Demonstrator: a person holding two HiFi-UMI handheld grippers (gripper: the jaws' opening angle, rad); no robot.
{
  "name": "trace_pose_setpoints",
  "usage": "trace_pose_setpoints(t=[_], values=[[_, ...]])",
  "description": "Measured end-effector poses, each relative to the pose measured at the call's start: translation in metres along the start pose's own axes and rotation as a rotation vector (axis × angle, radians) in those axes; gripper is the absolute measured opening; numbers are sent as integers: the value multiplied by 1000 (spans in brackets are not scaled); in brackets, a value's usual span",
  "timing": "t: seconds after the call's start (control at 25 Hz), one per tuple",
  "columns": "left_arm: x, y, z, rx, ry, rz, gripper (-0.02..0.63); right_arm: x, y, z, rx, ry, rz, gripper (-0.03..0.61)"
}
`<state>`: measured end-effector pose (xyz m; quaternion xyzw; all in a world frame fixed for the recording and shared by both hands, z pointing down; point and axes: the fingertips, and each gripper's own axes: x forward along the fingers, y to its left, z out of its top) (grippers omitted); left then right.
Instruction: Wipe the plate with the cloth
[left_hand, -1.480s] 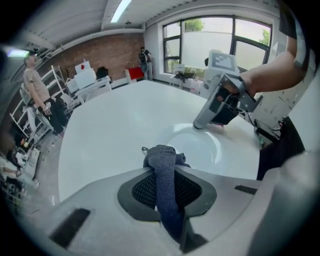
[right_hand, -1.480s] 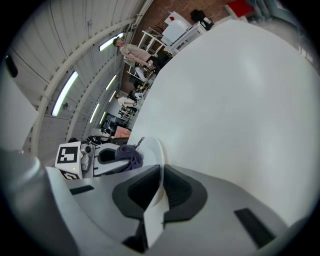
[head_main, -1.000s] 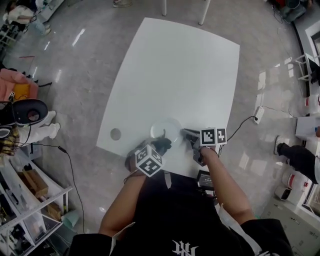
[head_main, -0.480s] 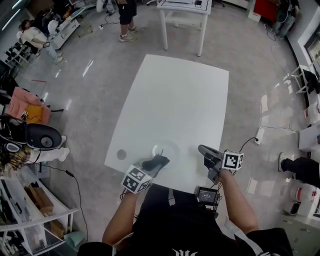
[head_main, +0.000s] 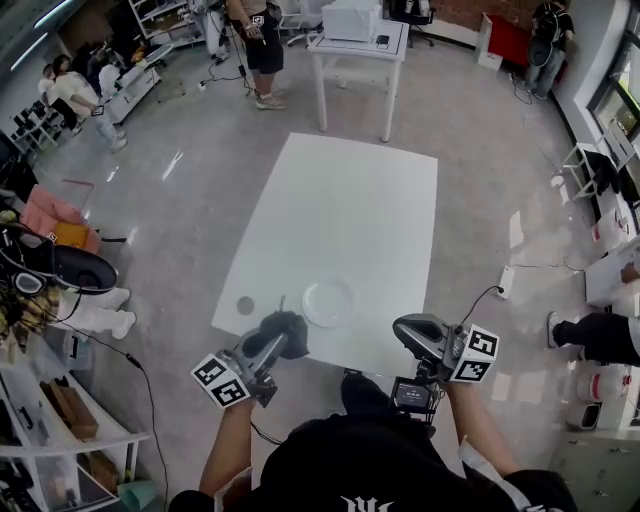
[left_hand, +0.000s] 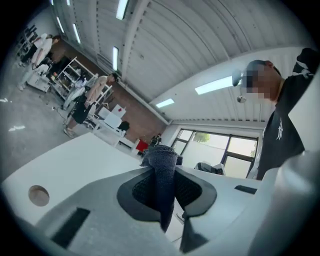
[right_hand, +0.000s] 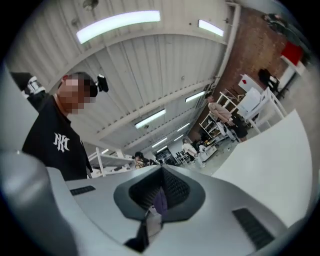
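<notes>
The long white rectangular table (head_main: 345, 220) ran lengthwise away from the person, its near short edge in front of them. The round white plate (head_main: 327, 302) lay flat on it close to that near edge, between the two grippers and nearer the left one. A small grey round disc (head_main: 245, 305) sat on the table top left of the plate, apart from it.

The left gripper (head_main: 272, 343) pointed up and to the right toward the plate. Its jaws were pinched tight on the dark blue-grey knitted cloth (left_hand: 162, 160), which stood as a narrow strip with its long axis running along the jaws. The strip's bunched end stuck out past the tips. In the head view that bunch (head_main: 285, 325) sat just beside the plate's left rim; whether it touched was unclear.

The right gripper (head_main: 408, 330) was off the table's near right corner, its jaws (right_hand: 161, 192) pressed together with only a purplish sliver between them.

The person's black shirt bore a white interlocked monogram (right_hand: 61, 142) resembling "NY".
</notes>
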<state>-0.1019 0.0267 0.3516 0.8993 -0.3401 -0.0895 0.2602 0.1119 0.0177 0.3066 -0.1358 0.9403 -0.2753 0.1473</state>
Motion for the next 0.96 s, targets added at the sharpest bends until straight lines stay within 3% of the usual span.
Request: trace_pose_setpoints(t=[0.2,0.36,0.48,0.6,0.72,0.96], values=[[-57,-52,-20,18,-30,-62,51,-7,75,-46,-137,107,-31,5],[-114,-88,-50,-51,-81,-115,51,-18,119,-91,-115,139,-76,4],[-142,-108,-80,-97,-87,-110,51,-31,150,-110,-117,167,-85,3],[-153,-130,-95,-98,-84,-117,51,-42,177,-103,-154,165,-61,5],[-148,-161,-87,-48,-75,-142,51,-59,189,-87,-161,140,-58,4],[-117,-218,-11,54,-49,-177,51,-55,222,-14,-196,107,13,5]])
